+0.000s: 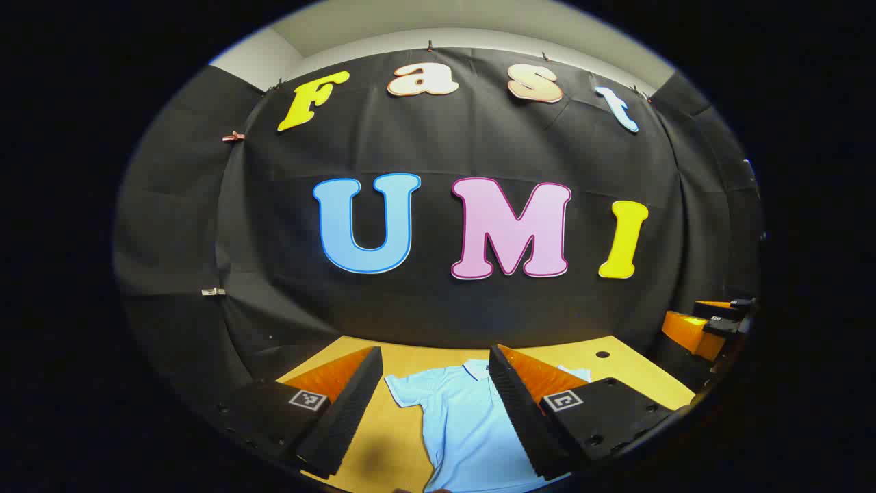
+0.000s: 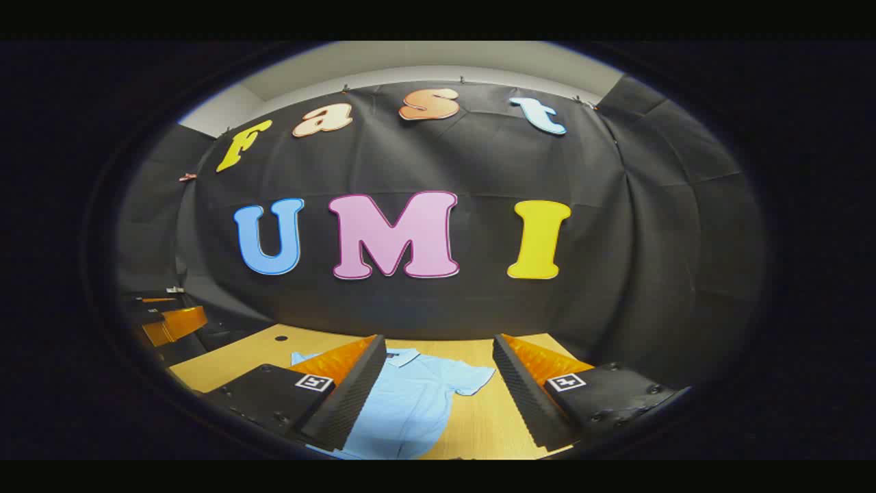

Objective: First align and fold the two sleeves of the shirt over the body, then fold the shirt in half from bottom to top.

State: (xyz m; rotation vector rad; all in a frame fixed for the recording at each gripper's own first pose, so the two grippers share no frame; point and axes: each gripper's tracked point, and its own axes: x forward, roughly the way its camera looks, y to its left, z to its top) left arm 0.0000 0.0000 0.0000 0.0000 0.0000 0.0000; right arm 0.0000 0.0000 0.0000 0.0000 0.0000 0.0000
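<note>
Across the left gripper view, left tool (image 1: 432, 411) spread wide above the desk (image 1: 619, 359), light blue shirt (image 1: 458, 424) flat between its fingers, right tool (image 1: 712, 322) at far edge; right gripper view, right tool (image 2: 438, 394) wide, shirt (image 2: 410, 404) flat, sleeve (image 2: 472, 376) outstretched, left tool (image 2: 164, 318) well apart.

Shirt (image 1: 465, 424) lies on table (image 1: 616, 366) (collar toward the wall).

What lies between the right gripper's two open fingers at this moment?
In the right gripper view, the light blue shirt lies flat on the wooden table between the right gripper fingers, one sleeve spread out, untouched.
</note>
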